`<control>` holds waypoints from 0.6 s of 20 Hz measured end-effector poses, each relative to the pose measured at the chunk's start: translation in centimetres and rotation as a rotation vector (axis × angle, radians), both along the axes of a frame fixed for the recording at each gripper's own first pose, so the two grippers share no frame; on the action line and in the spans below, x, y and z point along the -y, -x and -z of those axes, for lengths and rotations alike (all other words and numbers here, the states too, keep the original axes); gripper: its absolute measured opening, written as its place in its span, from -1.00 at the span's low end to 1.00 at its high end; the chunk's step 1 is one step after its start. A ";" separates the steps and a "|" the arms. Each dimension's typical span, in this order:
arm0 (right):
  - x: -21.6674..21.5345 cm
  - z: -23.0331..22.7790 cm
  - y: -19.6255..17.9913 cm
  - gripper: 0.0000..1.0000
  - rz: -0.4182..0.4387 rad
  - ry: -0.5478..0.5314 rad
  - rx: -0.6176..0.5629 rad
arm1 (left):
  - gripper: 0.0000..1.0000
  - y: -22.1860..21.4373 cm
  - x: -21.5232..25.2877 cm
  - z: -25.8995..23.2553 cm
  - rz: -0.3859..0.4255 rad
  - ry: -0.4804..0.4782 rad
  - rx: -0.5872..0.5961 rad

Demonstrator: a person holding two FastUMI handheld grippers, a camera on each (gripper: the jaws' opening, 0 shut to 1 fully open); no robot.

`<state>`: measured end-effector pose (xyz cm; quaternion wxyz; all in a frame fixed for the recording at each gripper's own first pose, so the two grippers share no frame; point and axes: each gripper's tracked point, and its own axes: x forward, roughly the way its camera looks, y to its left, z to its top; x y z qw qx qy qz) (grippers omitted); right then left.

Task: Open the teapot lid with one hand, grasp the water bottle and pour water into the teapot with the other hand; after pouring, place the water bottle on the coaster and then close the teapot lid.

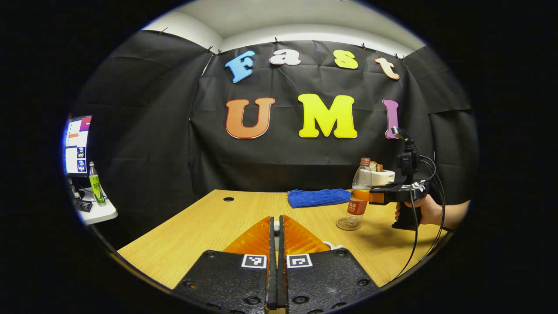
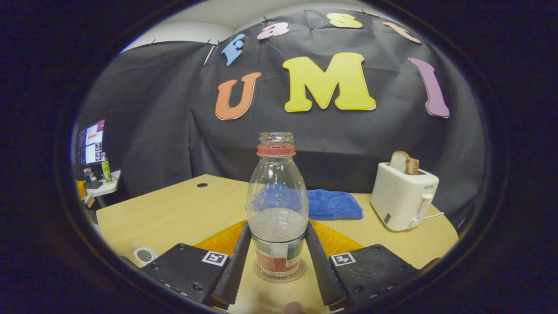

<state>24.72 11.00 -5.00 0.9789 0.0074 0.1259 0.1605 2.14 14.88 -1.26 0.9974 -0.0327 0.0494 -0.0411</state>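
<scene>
Standing upright on the round coaster (image 2: 279,271), the water bottle (image 2: 277,205) sits between the two fingers of your right gripper (image 2: 277,261), uncapped, with a little water in its lower part. In the right gripper view the fingers flank the bottle's labelled lower body closely on both sides; whether both actually press on it, you cannot tell from this angle. In the left gripper view you see the same gripper (image 1: 374,197) from the side, your hand (image 1: 425,210) around its handle, its fingers reaching the bottle (image 1: 360,192) at about mid-height, with the bottle's base on the coaster (image 1: 348,224).

Taking the bottle as landmark: the blue cloth (image 2: 332,204) lies on the wooden table (image 2: 183,213) just behind it, partly seen through the clear plastic. The white toaster (image 2: 404,196), with bread slices sticking out of its top, stands behind and to the right of the bottle. A small white socket (image 2: 144,254) rests on the table well to the left of the bottle, near the table's front edge.

Your left gripper (image 1: 276,237) is clenched, its two fingers meeting with nothing visible between them. It hangs over the table, well apart from the bottle, which stands ahead of it and to its right. A small white piece shows just beyond its fingertips, too hidden to identify
</scene>
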 end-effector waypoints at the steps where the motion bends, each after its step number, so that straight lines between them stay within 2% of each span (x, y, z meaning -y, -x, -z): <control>1: -0.1 0.4 -0.3 0.42 0.001 -0.002 -0.006 | -0.95 -0.1 0.0 0.0 0.001 -0.003 0.001; 7: -0.3 1.7 -1.0 0.41 0.011 0.024 -0.014 | -0.94 -0.1 0.0 0.2 -0.004 -0.014 -0.011; 11: -0.5 2.9 -0.8 0.50 0.012 0.037 -0.041 | -0.94 0.1 0.0 0.1 -0.002 -0.018 -0.009; 12: -0.6 2.9 -0.6 0.59 0.005 0.035 -0.042 | -0.94 0.0 0.0 0.0 -0.001 -0.020 -0.007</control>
